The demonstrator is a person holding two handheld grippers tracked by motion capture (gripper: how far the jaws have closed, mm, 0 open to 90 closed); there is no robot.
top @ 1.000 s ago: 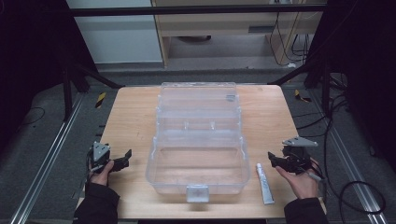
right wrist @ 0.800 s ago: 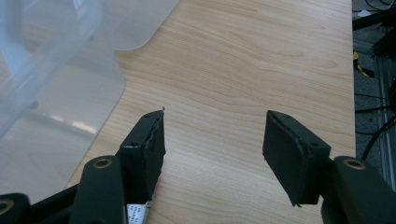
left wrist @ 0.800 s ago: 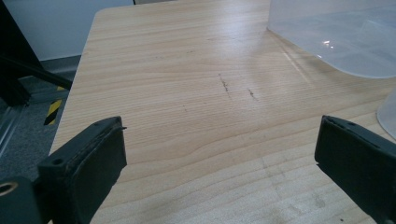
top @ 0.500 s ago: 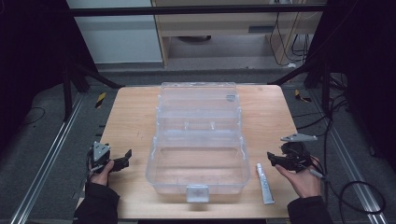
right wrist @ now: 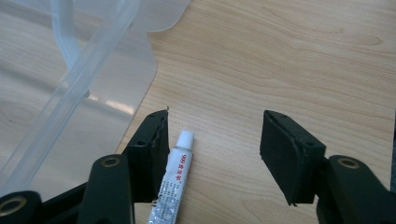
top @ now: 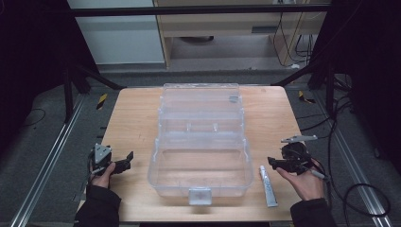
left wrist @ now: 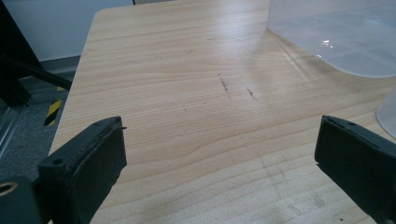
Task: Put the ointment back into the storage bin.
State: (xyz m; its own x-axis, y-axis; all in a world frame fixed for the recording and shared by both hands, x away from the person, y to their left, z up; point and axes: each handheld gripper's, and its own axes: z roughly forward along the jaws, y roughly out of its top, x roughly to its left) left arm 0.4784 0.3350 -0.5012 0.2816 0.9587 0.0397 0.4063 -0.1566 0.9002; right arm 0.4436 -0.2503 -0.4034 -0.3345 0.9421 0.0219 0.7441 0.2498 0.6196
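Observation:
A white tube (top: pixel 267 185) lies on the wooden table (top: pixel 132 118), just right of the clear plastic box (top: pixel 201 170). In the high view my right gripper (top: pixel 274 163) hovers beside the tube's far end. In the right gripper view the tube (right wrist: pixel 170 186) lies between the jaws of the right gripper (right wrist: pixel 215 126), close against the left jaw, with a wide gap to the other. Its jaws have just been closing around the tube and stand open. My left gripper (top: pixel 126 160) rests at the table's left front, and in its own view the left gripper (left wrist: pixel 222 135) is open over bare wood.
The clear box stands in the middle with its lid (top: pixel 201 101) folded back toward the far edge and a latch (top: pixel 199 195) at the front. Black frame posts flank the table. A cable (top: pixel 359 189) trails off to the right.
The right gripper's jaws have narrowed slightly around the tube's end, and the hand has barely shifted. The left hand and the box have not moved.

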